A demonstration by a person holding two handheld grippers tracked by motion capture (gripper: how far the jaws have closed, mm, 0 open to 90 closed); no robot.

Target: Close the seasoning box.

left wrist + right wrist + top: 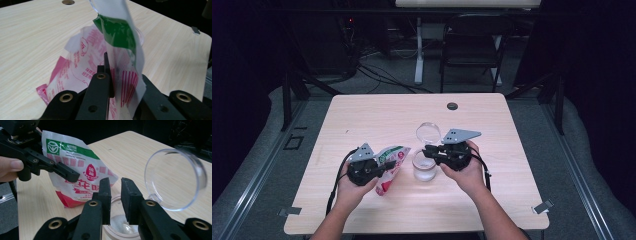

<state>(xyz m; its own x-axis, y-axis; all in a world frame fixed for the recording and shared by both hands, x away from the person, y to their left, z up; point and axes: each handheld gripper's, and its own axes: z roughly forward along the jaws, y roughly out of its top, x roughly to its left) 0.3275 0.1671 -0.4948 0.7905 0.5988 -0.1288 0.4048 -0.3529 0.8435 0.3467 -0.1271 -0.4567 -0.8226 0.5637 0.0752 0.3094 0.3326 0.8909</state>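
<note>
Left gripper (111, 75) holds pouch (100, 62) upright.

The snack pouch (80, 167) carries a green band at its top with a round white logo and small white print too fine to read. Below it, a red drop-shaped badge bears the word "LIANHUA". Large red Chinese characters stand under the badge, partly hidden. In the left gripper view the pouch (100, 65) shows pink Chinese print from the back, unreadable.
</note>
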